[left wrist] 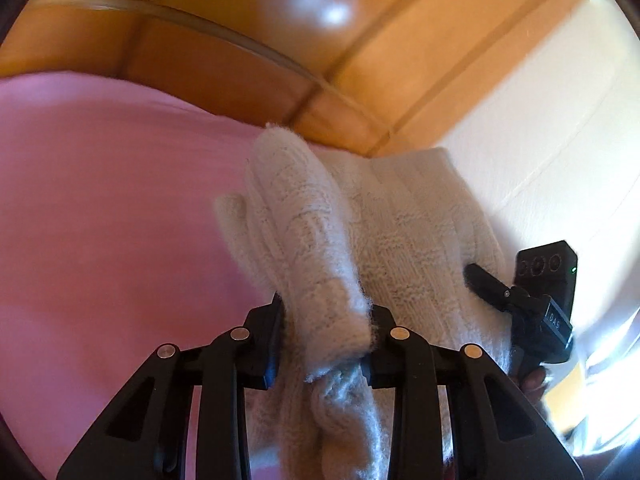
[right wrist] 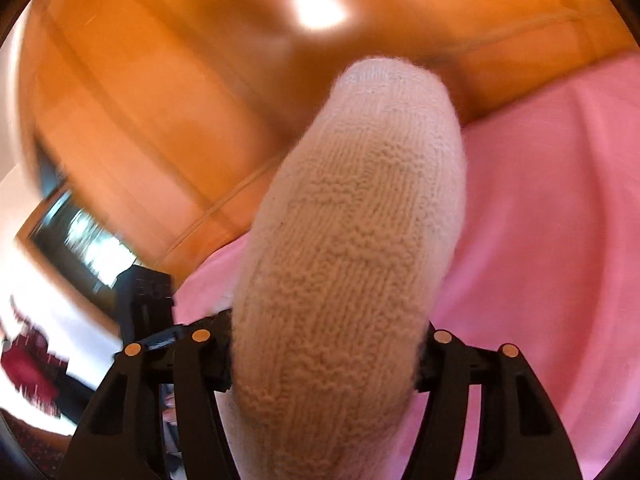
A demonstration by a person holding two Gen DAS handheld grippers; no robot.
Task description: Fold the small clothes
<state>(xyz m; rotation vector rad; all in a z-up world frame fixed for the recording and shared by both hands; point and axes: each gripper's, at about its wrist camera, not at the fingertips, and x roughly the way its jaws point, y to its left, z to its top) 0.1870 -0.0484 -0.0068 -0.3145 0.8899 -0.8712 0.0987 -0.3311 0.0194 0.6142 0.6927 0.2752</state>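
A cream knitted garment [left wrist: 360, 232] hangs in the air above a pink sheet [left wrist: 100, 220]. My left gripper [left wrist: 326, 332] is shut on a bunched fold of the knit. The right gripper [left wrist: 484, 284] shows at the right of the left wrist view, shut on the knit's other edge. In the right wrist view the right gripper [right wrist: 326, 344] is shut on a thick roll of the knitted garment [right wrist: 352, 220], which fills the middle and hides the fingertips. The pink sheet [right wrist: 540, 220] lies below and to the right.
A wooden headboard [left wrist: 240, 20] runs behind the sheet; it also shows in the right wrist view [right wrist: 180, 80]. A white wall [left wrist: 540, 120] stands at the right. The left gripper's body [right wrist: 148, 300], a dark framed opening [right wrist: 76, 236] and a red patterned thing [right wrist: 28, 364] lie at the left.
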